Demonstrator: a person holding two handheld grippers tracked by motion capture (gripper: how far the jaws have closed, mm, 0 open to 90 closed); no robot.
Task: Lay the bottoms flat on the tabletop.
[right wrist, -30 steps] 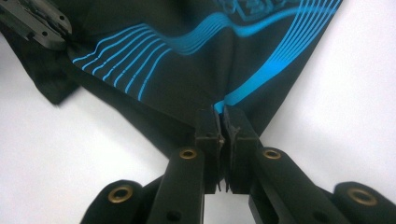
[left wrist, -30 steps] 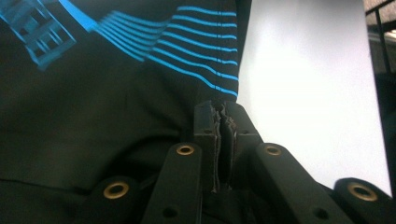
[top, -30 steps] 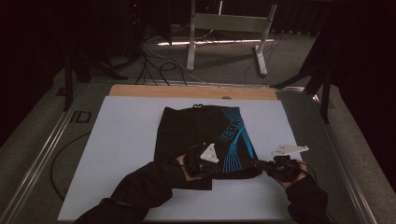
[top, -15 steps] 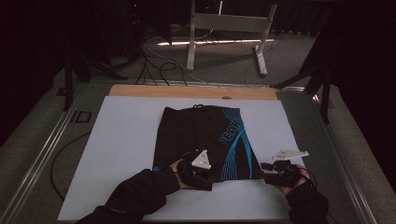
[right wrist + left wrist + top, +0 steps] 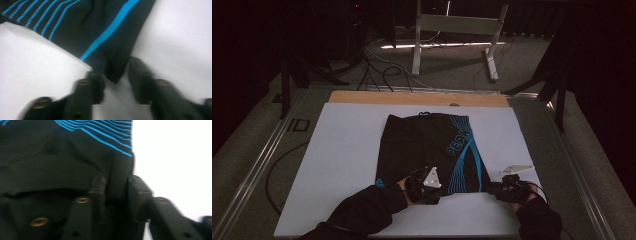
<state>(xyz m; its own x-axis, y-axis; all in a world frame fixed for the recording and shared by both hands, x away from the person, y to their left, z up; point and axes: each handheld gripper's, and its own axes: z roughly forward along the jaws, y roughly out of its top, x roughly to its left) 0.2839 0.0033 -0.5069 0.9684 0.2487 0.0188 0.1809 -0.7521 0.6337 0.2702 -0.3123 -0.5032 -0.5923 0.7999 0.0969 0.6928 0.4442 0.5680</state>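
Observation:
Black shorts (image 5: 432, 145) with blue stripes and blue "PEAK" lettering lie flat on the white board (image 5: 342, 165). My left gripper (image 5: 428, 189) is at the near hem. In the left gripper view its jaws have just been closing and pinch a raised ridge of the shorts (image 5: 117, 182) with my left gripper (image 5: 117, 192) shut on it. My right gripper (image 5: 492, 189) is at the near right corner of the shorts. In the right gripper view its jaws have just been closing, and the corner of the shorts (image 5: 115, 67) lies flat between them, my right gripper (image 5: 116, 77) not pressing on it.
A wooden strip (image 5: 412, 97) borders the board's far edge. Metal rails (image 5: 257, 165) run along the table's sides. Behind the table stand a white metal frame (image 5: 452, 30) and loose cables (image 5: 377, 70) on the floor. The person's dark sleeves (image 5: 362, 210) come in at the bottom.
Both grippers have sunk and shifted toward the near hem of the shorts. The shorts themselves lie in the same place.

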